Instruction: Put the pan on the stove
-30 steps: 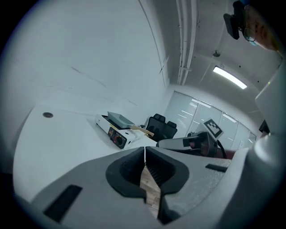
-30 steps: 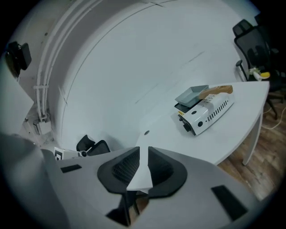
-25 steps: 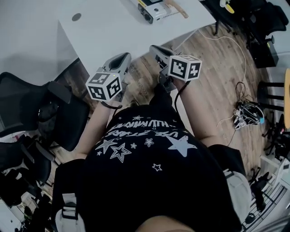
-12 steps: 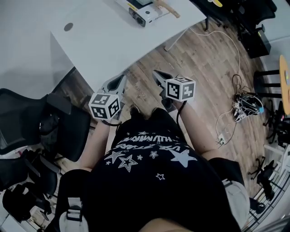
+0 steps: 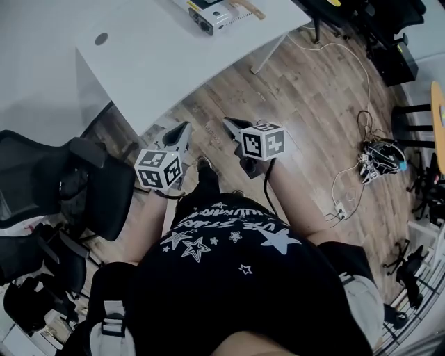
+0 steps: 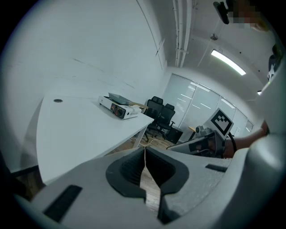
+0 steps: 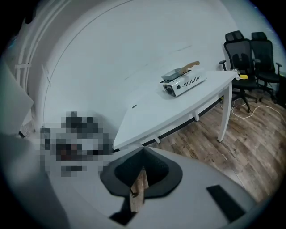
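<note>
A white portable stove (image 5: 212, 15) stands on the far part of the white table (image 5: 139, 62). A grey pan with a wooden handle (image 5: 243, 8) rests on top of the stove. The right gripper view shows the stove (image 7: 184, 83) and the pan (image 7: 178, 71) well ahead of the jaws. In the left gripper view the stove (image 6: 119, 109) is also far off. My left gripper (image 5: 184, 129) and right gripper (image 5: 228, 124) hang side by side in front of my body, over the wood floor and short of the table edge. Both are shut with nothing between the jaws.
Black office chairs (image 5: 62, 188) crowd the left side beside the table. A tangle of cables and a power strip (image 5: 379, 158) lies on the floor at the right. A white table leg (image 5: 270, 54) slants down to the floor ahead. More black chairs (image 7: 246, 49) stand past the table's end.
Both grippers have dropped back from the table edge toward my body. The table and stove have slid up and away in the head view.
</note>
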Tool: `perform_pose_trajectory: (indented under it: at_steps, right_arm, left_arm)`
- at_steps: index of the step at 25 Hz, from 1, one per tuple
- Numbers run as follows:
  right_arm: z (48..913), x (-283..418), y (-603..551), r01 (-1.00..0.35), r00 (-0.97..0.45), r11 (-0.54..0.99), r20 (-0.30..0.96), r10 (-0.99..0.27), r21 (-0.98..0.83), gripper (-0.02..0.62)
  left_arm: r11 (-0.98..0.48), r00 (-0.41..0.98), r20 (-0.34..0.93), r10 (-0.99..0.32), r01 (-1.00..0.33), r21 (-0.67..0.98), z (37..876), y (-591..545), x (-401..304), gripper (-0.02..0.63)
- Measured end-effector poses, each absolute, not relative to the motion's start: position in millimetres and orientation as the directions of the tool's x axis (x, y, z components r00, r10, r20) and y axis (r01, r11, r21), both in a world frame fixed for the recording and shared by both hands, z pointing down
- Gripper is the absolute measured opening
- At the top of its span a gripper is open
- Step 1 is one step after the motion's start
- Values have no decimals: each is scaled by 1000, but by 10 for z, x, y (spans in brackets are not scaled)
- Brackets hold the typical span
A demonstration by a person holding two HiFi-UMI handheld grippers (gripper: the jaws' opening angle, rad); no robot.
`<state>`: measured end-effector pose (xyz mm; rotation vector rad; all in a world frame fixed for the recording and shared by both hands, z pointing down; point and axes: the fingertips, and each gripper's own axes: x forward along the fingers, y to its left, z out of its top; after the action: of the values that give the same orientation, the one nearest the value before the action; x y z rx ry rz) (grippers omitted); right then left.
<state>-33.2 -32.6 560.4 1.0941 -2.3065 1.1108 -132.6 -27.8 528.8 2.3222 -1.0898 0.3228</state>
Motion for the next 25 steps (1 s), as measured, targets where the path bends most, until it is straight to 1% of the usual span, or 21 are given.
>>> perform_pose_trajectory:
  at_steps: [5,10,19,25]
  right_arm:
    - [5497,-157,-18,-768,-639,450,593,-489,-456,6]
    - [5370,-56,254,-756,-648,503,586,-487,-418,6]
    - [5301,53,780,-724,-683,535,560,-469,-435,6]
    - [5268,200,969,-730,-678,536,552,-485,-425,6]
  left_arm:
    - [-531,646,432,-629,-763,368,5253,27,-1066,14]
    - [-532,639,408,-652,-769,354,5103,257,-898,14]
    - [-537,624,416,-662,-781,318,5027,847,-732,14]
    - [-523,616,411,-673,-788,324,4993,1067,-683,14]
